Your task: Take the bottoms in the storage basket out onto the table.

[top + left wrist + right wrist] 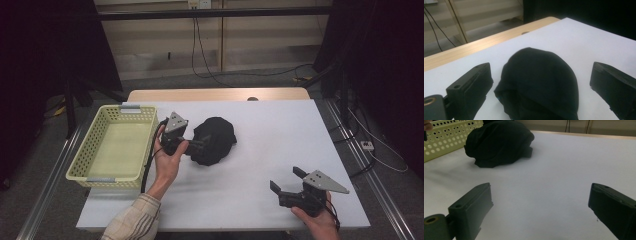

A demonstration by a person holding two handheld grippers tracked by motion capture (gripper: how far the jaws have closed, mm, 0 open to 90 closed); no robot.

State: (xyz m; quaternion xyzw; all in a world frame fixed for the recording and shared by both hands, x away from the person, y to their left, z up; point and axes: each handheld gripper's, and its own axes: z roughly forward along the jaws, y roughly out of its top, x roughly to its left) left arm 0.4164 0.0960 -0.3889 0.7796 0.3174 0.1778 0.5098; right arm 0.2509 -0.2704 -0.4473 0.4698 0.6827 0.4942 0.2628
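A crumpled black cloth (216, 140) lies on the white table (280, 125), just right of a yellow basket (114, 145). My left gripper (199, 146) points at the cloth from its left side. In the left gripper view the cloth (539, 85) sits between the two wide-apart jaws of the open left gripper (541, 67), and I cannot tell whether they touch it. My right gripper (284, 177) is open near the table's front right, over bare surface. Its own view has the open right gripper (541, 186) with the cloth (499, 142) far ahead.
The yellow perforated basket (446, 137) stands at the table's left edge with nothing in it. A wooden strip (215, 95) runs along the table's far edge. Cables (370, 145) lie on the floor to the right, and dark curtains hang on both sides.
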